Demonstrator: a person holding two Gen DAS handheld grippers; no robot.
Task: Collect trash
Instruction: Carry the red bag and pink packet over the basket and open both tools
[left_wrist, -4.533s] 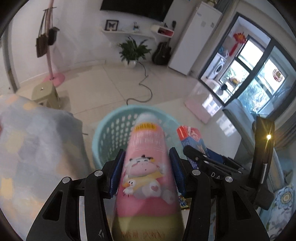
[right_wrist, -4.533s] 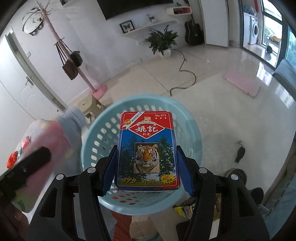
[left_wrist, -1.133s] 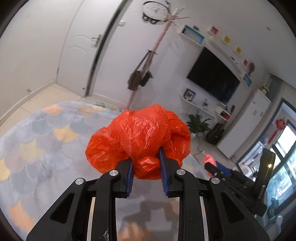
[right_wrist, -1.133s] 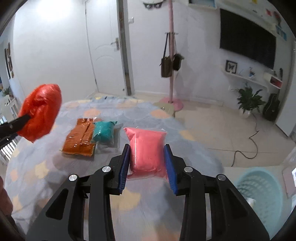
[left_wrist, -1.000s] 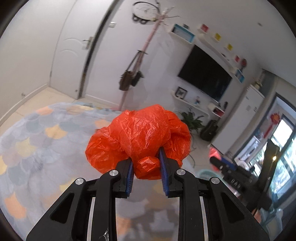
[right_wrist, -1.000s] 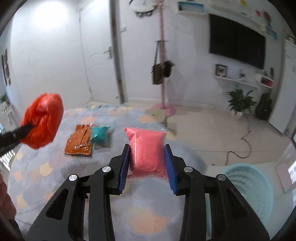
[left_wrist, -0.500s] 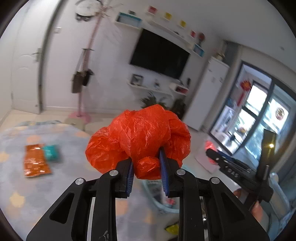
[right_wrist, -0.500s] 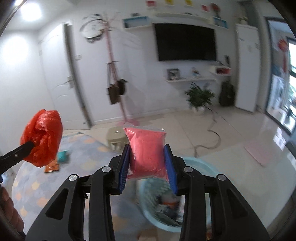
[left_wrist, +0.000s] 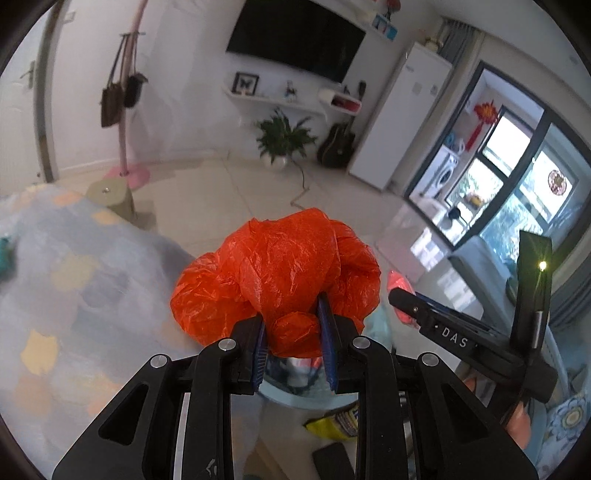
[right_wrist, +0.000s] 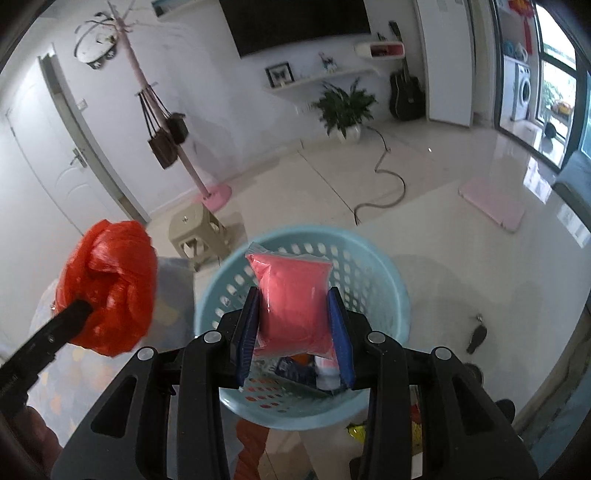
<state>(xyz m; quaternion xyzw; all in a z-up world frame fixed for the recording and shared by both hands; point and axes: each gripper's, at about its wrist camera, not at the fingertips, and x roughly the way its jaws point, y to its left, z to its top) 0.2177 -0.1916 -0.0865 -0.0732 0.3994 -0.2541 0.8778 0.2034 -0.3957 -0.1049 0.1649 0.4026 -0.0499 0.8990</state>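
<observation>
My left gripper (left_wrist: 294, 345) is shut on a crumpled orange plastic bag (left_wrist: 280, 273); the bag also shows at the left of the right wrist view (right_wrist: 107, 288). My right gripper (right_wrist: 294, 341) is shut on a pink sealed packet (right_wrist: 293, 295) and holds it directly above a light blue perforated basket (right_wrist: 391, 291) on the floor. The basket holds several pieces of trash. In the left wrist view the basket rim (left_wrist: 295, 398) shows under the orange bag, and the right gripper (left_wrist: 399, 295) sits to the right.
A patterned grey cloth-covered table (left_wrist: 55, 295) lies to the left. A beige stool (right_wrist: 195, 229), pink coat stand (right_wrist: 218, 194), potted plant (right_wrist: 345, 107) and cable (right_wrist: 388, 184) are on the tiled floor. A yellow wrapper (left_wrist: 336, 421) lies by the basket.
Both grippers have swung from over the table to the floor basket, still holding the orange bag and pink packet. The pink packet now hangs over the basket opening.
</observation>
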